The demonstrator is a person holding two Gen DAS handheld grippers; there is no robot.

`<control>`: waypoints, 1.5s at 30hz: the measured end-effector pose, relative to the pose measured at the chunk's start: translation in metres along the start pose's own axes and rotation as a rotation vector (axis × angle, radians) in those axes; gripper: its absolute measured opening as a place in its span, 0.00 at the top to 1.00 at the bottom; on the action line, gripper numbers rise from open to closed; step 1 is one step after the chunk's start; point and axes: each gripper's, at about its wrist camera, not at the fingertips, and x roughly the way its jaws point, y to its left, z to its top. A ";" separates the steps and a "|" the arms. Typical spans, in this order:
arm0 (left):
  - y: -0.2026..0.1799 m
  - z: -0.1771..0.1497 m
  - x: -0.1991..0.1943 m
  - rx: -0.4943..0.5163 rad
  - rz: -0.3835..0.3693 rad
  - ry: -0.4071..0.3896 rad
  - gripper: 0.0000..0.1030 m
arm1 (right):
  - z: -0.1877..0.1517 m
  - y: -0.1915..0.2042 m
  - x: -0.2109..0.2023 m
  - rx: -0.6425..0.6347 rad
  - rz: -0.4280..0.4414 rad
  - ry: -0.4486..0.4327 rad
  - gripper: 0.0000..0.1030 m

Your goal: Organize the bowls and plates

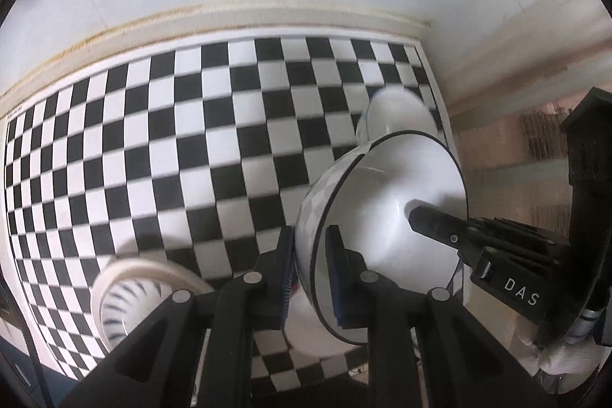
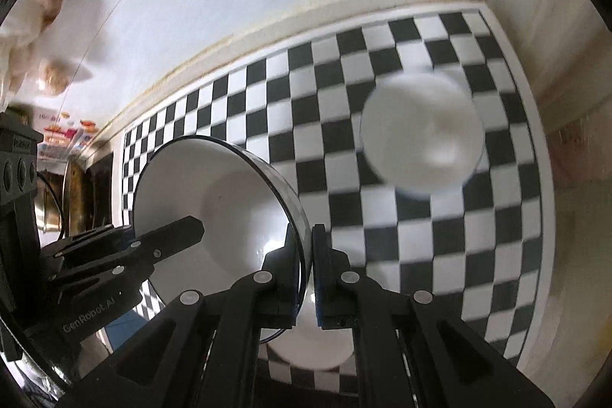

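The black-rimmed bowl [image 1: 386, 217] was held tilted on edge above the checkered mat [image 1: 153, 140], off the surface. The left gripper [image 1: 310, 274] was clamped on the rim at one side, the right gripper [image 2: 305, 278] clamped on the opposite rim. Both pointed steeply down at the mat. Risk: thin-rim pinch; uneven pull between the hands could twist the bowl loose onto the plain white bowl [image 2: 420, 136] or the striped dish [image 1: 126, 301] lying on the mat.

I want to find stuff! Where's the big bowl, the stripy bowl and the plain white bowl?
big bowl [image 1: 386, 217]: left wrist view, inner wall.
stripy bowl [image 1: 126, 304]: left wrist view, striped inside.
plain white bowl [image 2: 420, 132]: right wrist view, inside.
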 end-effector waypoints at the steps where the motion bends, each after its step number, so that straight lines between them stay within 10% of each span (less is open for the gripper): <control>1: 0.000 -0.008 0.003 0.005 0.000 0.005 0.86 | -0.009 -0.001 0.001 0.002 0.001 0.002 0.93; 18: -0.004 -0.081 0.073 0.040 0.028 0.176 0.86 | -0.105 -0.044 0.058 0.064 -0.052 0.135 0.93; 33: -0.020 -0.096 0.098 0.110 0.139 0.172 0.86 | -0.112 -0.043 0.069 0.050 -0.131 0.135 0.93; 45: -0.010 -0.097 0.101 0.058 0.073 0.198 0.86 | -0.115 -0.041 0.072 0.062 -0.144 0.143 0.92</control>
